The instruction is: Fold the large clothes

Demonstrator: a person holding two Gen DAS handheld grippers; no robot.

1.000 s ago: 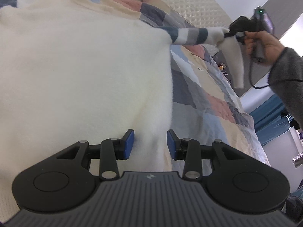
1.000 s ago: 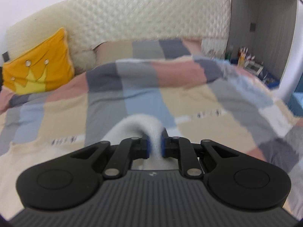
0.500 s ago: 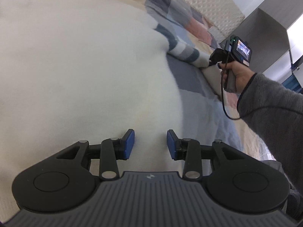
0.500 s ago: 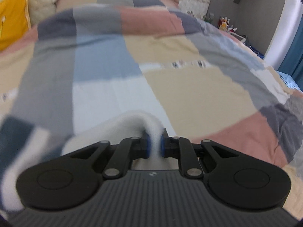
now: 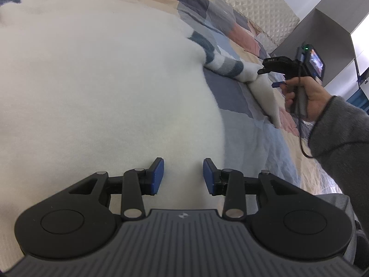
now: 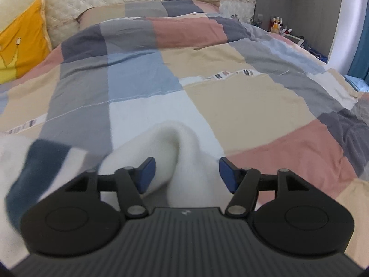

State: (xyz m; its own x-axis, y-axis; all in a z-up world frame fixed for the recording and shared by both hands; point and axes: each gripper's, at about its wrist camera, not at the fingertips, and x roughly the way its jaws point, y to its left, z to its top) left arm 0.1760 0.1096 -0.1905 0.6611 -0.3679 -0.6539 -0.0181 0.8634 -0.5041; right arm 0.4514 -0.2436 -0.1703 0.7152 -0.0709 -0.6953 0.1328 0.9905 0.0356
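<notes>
Two views, left wrist first: your left gripper sits w/ jaws apart, nothing clenched, right over the white sweater, whose right edge runs just past its right pad. The body spreads ahead and to the left on the quilt. It looks fluffy, soft, light and will likely sag, so take it at an edge or seam, not mid-panel. The striped sleeve trails off ahead-right to your right gripper.

Right wrist view: the right gripper's jaws have just been opening; the white sleeve end lies released between them, pads not pressing. Stripes sit left of the tool. Regrip near the cuff, where the knit bunches thick.
</notes>
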